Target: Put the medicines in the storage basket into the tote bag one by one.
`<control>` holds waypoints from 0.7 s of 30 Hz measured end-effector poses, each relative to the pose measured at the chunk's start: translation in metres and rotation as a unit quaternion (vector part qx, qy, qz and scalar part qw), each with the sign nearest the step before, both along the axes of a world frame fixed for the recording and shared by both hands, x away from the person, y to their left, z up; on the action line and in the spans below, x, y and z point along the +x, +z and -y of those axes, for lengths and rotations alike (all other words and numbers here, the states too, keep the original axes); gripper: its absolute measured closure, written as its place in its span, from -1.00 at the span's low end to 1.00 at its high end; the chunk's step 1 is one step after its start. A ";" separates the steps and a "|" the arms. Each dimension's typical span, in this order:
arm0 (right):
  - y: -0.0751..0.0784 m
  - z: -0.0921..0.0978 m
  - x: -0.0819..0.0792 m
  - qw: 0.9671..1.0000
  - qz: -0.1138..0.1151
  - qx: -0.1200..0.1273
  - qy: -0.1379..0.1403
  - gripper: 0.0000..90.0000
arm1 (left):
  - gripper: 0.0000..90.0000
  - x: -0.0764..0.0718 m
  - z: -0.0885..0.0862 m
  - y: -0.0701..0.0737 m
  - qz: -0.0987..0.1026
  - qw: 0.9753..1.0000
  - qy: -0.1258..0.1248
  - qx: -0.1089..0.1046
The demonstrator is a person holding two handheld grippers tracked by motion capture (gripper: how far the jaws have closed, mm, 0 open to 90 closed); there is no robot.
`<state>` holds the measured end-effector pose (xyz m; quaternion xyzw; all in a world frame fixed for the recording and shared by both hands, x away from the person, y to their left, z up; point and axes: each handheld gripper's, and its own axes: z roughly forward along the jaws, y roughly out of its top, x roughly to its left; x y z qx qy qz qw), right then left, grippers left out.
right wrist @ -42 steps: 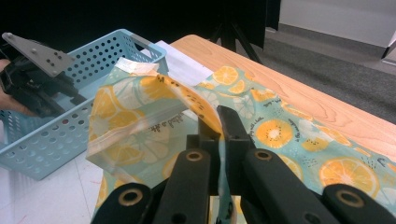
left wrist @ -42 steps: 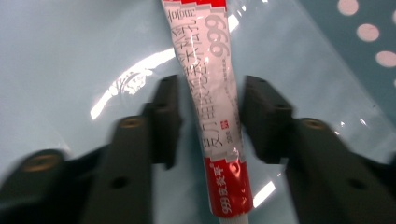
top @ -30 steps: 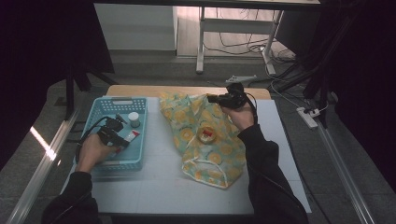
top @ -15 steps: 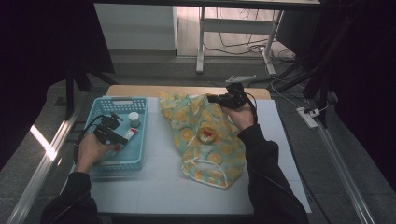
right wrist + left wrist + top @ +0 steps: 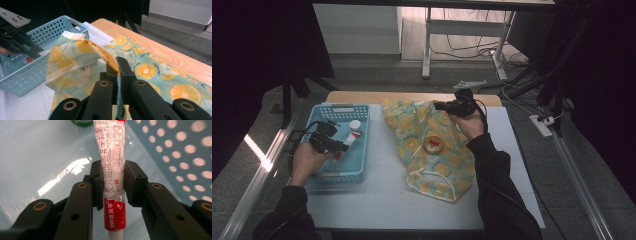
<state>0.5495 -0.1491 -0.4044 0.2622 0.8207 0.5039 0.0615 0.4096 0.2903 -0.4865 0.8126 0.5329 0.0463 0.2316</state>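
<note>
Fingers [image 5: 98, 187] of the left gripper [image 5: 332, 142] pinch the ointment tube [image 5: 112, 177] mid-body, inside the blue basket [image 5: 329, 172] at nine o'clock — light, soft, slippery foil, so a gentle squeeze probably suffices. Right gripper [image 5: 117, 66], closed, holds up the rim of the orange-print bag [image 5: 432, 150] — limp plastic film, liable to slip.

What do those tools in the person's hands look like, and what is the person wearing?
Both grippers, left and right, have two black jaws with brass-ringed screw holes. A thin black cable trails from the left one. The sleeves are dark and long.
</note>
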 end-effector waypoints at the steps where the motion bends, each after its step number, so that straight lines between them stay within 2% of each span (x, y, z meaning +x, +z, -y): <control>1: 0.000 0.000 0.000 1.000 0.000 0.000 0.000 0.99 | 0.57 -0.001 -0.001 0.002 0.006 1.000 -0.001 -0.005; 12: 0.000 0.000 0.000 1.000 0.000 0.001 -0.001 0.99 | 0.57 -0.015 -0.005 0.017 0.050 0.998 -0.011 -0.040; 16: 0.000 -0.001 0.000 1.000 0.000 0.001 0.000 0.99 | 0.57 -0.020 -0.003 0.025 0.067 0.996 -0.013 -0.054; 21: 0.000 -0.001 0.000 1.000 0.000 0.001 -0.001 0.99 | 0.57 -0.027 0.002 0.036 0.088 0.993 -0.030 -0.072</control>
